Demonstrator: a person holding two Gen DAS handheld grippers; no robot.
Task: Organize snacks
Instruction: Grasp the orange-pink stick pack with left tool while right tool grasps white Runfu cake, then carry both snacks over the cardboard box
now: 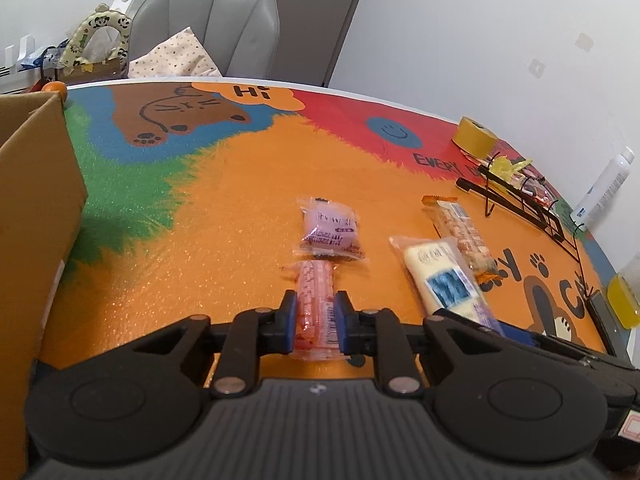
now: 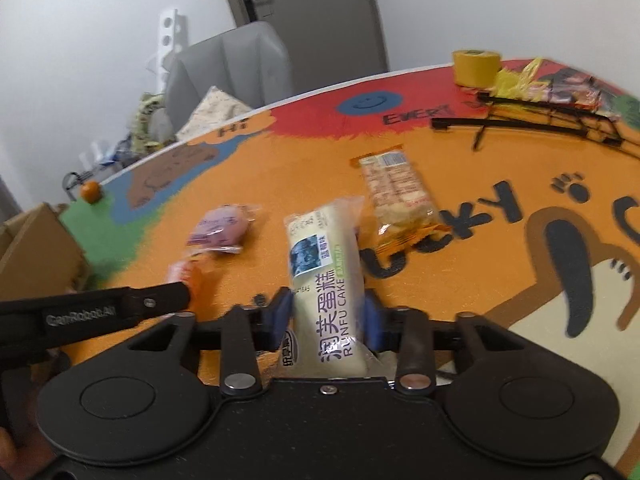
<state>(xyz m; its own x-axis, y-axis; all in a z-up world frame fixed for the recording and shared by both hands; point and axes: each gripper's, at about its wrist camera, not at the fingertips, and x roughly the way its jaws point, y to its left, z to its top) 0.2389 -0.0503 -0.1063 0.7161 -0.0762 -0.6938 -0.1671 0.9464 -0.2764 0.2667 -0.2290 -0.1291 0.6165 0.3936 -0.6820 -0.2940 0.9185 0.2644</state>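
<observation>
My left gripper (image 1: 316, 312) is shut on a slim red-and-pink snack stick (image 1: 314, 284), which lies lengthwise between the blue pads on the colourful table mat (image 1: 200, 260). My right gripper (image 2: 326, 312) is shut on a long white cake pack (image 2: 320, 240), the pads pressing its sides near the close end. In the left wrist view, that cake pack (image 1: 444, 276) lies to the right of the stick. A purple snack pack (image 1: 330, 228) lies just beyond the stick. An orange cracker pack (image 2: 396, 188) rests to the right of the cake.
A cardboard box (image 1: 32, 200) stands at the table's left edge. At the far right are a black wire rack (image 1: 520, 204) holding wrapped snacks, a yellow tape roll (image 1: 476, 136) and a white bottle (image 1: 604, 188). A grey chair (image 1: 212, 28) stands behind the table.
</observation>
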